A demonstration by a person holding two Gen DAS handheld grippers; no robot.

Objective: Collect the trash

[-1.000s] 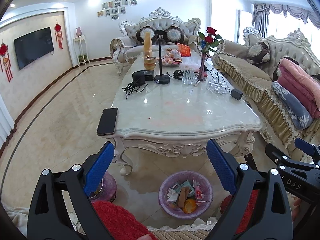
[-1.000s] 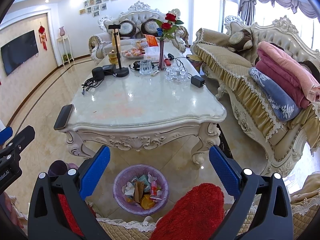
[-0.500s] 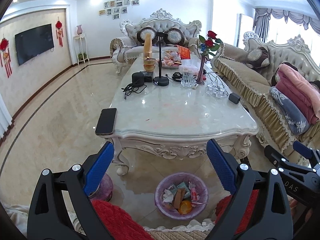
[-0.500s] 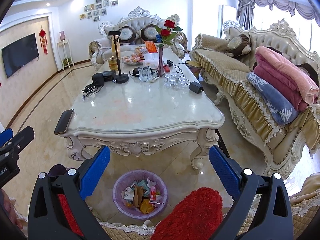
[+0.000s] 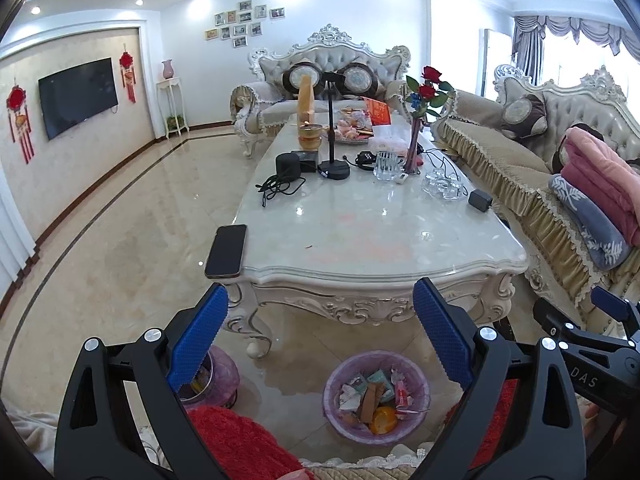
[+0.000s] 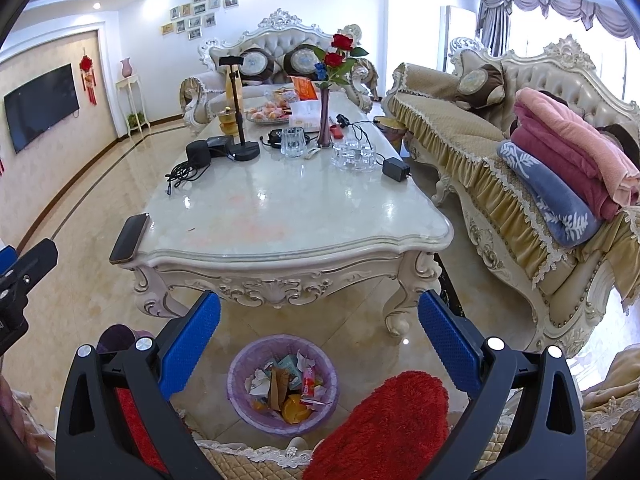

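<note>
I am in a home's living room. An ornate marble tabletop stands at the centre. Beyond its far end is a carved, tufted sofa with round cushions, and along its right side a second sofa carries folded blankets. Left of the tabletop, across the polished tile floor, a flat television hangs between red knot ornaments. Framed photos hang above the far sofa. A vase of roses stands on the tabletop.
</note>
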